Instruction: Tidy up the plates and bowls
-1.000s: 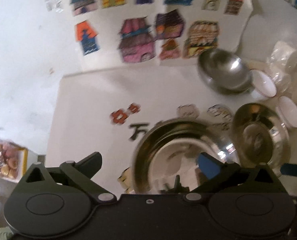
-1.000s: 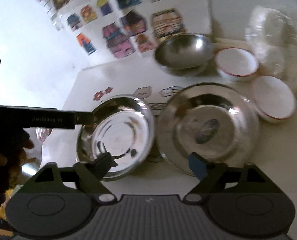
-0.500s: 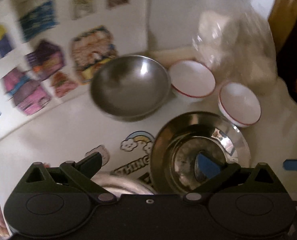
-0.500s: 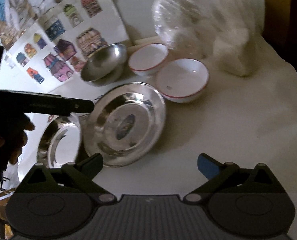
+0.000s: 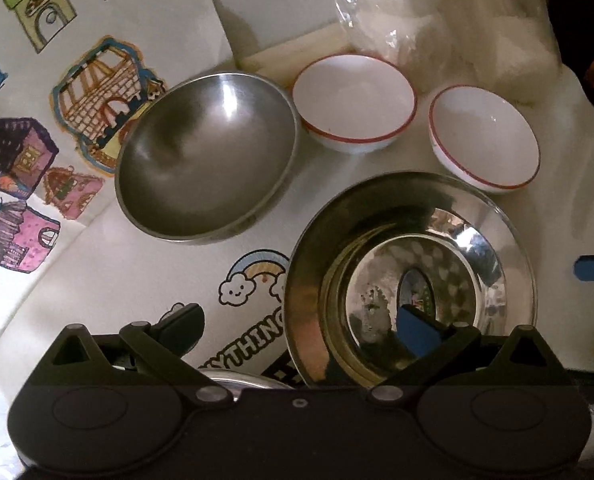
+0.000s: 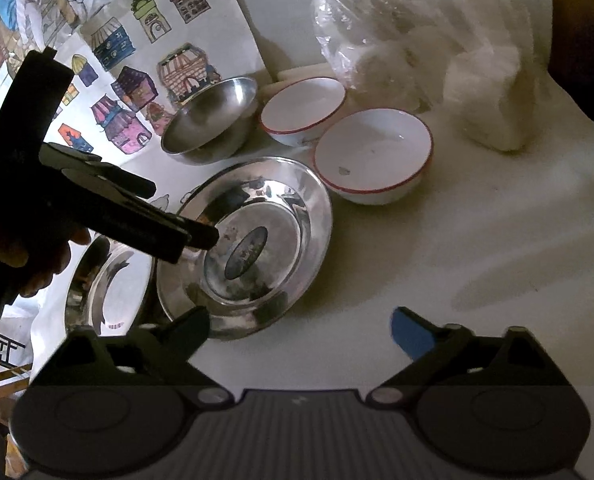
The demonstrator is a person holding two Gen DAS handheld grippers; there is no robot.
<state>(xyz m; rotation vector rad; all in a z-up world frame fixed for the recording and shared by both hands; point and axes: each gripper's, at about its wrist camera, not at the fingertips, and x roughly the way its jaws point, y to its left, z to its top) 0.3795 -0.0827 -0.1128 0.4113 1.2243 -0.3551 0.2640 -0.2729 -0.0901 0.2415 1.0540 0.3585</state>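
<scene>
A shiny steel plate lies on the white table, and it also shows in the right wrist view. My left gripper is open over the plate's left rim, its blue pad above the plate's middle. A second steel plate lies to the left. A steel bowl and two white red-rimmed bowls stand behind. My right gripper is open and empty, above bare table in front of the plate.
Paper house drawings lie at the back left. Clear plastic bags with white contents stand at the back right. Cartoon stickers mark the table by the plate.
My left gripper has swung right, from the left plate to the right plate, and moved closer to it. My right gripper has pulled back and right, off the plates.
</scene>
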